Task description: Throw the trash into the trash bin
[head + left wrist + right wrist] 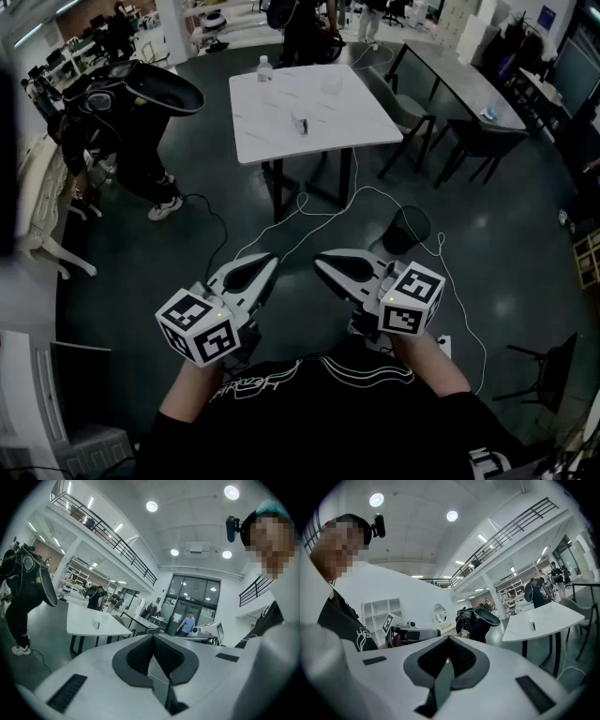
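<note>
Both tongs are pinched fully closed with nothing in them. The left tongs (269,263) and right tongs (322,263) sit low centre of the frame, tips nearly side by side, close to the person's chest. Just up and right of the right tongs is the black round trash bin (405,231) on the dark floor, so that side's nearer to it. The likely trash is well apart from them, further up the frame on the white marble-look square worktop (361,117). There's a small pale thing (300,124) mid-top, too tiny to tell its long axis, and an upright clear plastic bottle (264,67) near the far edge. Both lie roughly dead ahead of both tongs, so my guess is it takes a walk up first.
</note>
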### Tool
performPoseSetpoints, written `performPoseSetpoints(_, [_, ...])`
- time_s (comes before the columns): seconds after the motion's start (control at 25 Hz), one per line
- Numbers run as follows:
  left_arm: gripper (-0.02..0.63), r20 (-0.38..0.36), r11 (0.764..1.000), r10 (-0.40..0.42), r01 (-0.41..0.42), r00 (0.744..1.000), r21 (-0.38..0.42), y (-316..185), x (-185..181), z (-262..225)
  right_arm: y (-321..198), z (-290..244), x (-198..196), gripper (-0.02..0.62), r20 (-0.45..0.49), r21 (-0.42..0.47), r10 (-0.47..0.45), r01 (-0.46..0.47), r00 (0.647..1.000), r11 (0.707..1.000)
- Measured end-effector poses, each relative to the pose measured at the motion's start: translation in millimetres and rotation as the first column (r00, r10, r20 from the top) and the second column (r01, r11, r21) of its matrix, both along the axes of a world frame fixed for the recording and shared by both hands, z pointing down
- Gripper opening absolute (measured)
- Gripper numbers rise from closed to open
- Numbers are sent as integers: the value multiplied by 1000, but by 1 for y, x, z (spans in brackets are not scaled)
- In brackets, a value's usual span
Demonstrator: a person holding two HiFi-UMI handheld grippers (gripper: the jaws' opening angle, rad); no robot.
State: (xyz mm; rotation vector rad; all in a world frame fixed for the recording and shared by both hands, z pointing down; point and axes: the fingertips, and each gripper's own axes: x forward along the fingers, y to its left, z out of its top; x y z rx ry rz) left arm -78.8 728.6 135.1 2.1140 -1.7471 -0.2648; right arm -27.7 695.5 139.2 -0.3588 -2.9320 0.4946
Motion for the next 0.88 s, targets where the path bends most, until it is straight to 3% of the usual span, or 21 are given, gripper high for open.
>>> performPoseSetpoints(0.56, [5, -10, 1000, 12, -12, 1000, -12, -1, 2, 2, -1, 0, 2, 32, 1, -11, 19, -19, 1000, 1000])
performPoseSetpoints(0.88, [5, -38, 999, -1, 0, 999, -36, -48, 6, 17, -67, 19, 11, 32, -62, -22, 95, -97, 994, 995])
